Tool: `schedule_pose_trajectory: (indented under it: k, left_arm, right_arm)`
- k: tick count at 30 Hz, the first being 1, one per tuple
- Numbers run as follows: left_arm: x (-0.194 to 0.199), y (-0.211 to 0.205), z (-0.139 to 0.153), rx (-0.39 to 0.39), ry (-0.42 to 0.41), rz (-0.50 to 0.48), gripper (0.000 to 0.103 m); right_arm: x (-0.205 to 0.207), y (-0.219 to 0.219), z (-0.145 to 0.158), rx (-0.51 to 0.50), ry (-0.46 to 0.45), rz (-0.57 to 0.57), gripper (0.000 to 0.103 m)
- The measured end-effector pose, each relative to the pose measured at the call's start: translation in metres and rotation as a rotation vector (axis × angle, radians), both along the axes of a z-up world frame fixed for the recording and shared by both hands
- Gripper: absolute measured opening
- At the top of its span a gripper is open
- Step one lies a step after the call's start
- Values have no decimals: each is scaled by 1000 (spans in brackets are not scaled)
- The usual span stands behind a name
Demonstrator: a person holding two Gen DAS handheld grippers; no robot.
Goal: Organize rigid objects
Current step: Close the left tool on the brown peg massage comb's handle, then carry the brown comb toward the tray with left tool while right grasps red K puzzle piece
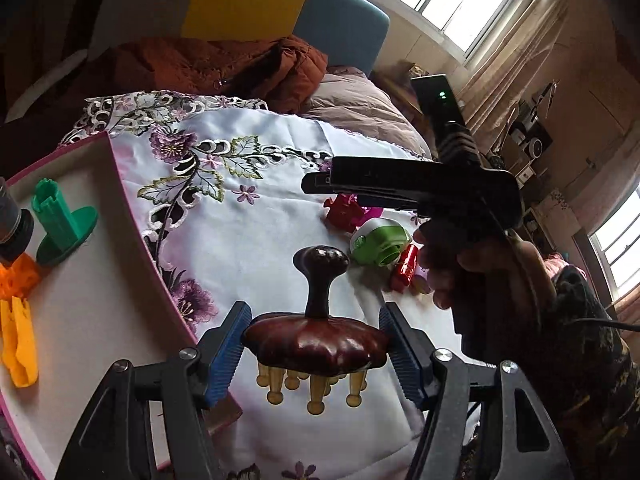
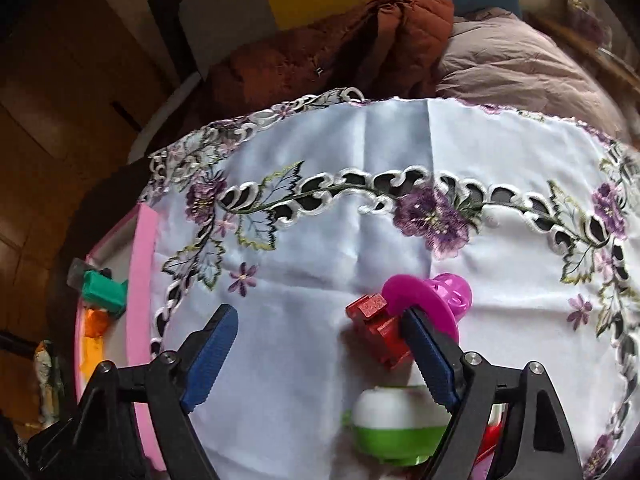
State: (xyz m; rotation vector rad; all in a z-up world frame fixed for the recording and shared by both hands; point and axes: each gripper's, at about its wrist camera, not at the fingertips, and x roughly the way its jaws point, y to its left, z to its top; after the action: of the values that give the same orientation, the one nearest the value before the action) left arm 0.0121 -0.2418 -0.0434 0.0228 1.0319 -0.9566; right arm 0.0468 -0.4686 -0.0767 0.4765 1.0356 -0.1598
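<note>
1. the bench carries a white embroidered cloth (image 2: 360, 248) with purple flowers and cut-out leaf borders, and most of the loose things lie on it.
2. a pink-rimmed tray (image 1: 116, 184) sits at the cloth's left edge; in it stand a green flanged peg (image 1: 60, 228), an orange piece (image 1: 18, 276), a yellow piece (image 1: 18, 344) and a dark cylinder at the frame edge.
3. the left tongs (image 1: 316, 354) are spread wide and clamped on a dark red wooden massager (image 1: 316, 344), blue pads pressing both sides of its broad body; it is held up above the cloth just right of the tray's corner, knobbed handle pointing away, pale pegs hanging beneath.
4. the right tongs (image 2: 320, 352) stand wide open with only bare cloth between the pads; no earlier view is there to compare. in the left view a hand (image 1: 472, 264) holds this tool over the small items.
5. a green and white round piece (image 2: 396, 424) lies near the right pad.
6. a magenta flanged piece (image 2: 424, 300) lies beyond that pad, touching a red notched block (image 2: 372, 324).
7. a small red cylinder (image 1: 404, 270) lies just beside the green and white piece.
</note>
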Motion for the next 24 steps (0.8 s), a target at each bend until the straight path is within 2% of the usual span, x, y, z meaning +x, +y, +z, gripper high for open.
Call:
schedule_pose_trajectory:
  k: [3, 7, 11, 13, 20, 21, 22, 24]
  left_arm:
    - [-1, 14, 2, -10, 2, 18, 67]
    - [0, 29, -1, -18, 20, 43, 67]
    - [0, 40, -2, -25, 26, 68, 67]
    - [-1, 45, 1, -31, 18, 76, 67]
    - [-1, 69, 5, -37, 16, 118, 67]
    - [-1, 73, 5, -39, 15, 126, 67]
    - [0, 77, 5, -38, 13, 134, 67]
    - [1, 86, 6, -39, 13, 153, 67]
  right_arm:
    - [6, 2, -4, 148, 28, 72, 85]
    - [0, 16, 4, 264, -28, 136, 85]
    - [-1, 18, 11, 202, -26, 85, 85]
    - [2, 20, 10, 124, 4, 61, 85]
    - [21, 26, -16, -72, 125, -16, 84]
    - [22, 29, -17, -109, 131, -11, 80]
    - [25, 33, -19, -133, 147, 6, 54]
    - [27, 46, -22, -206, 170, 58, 35]
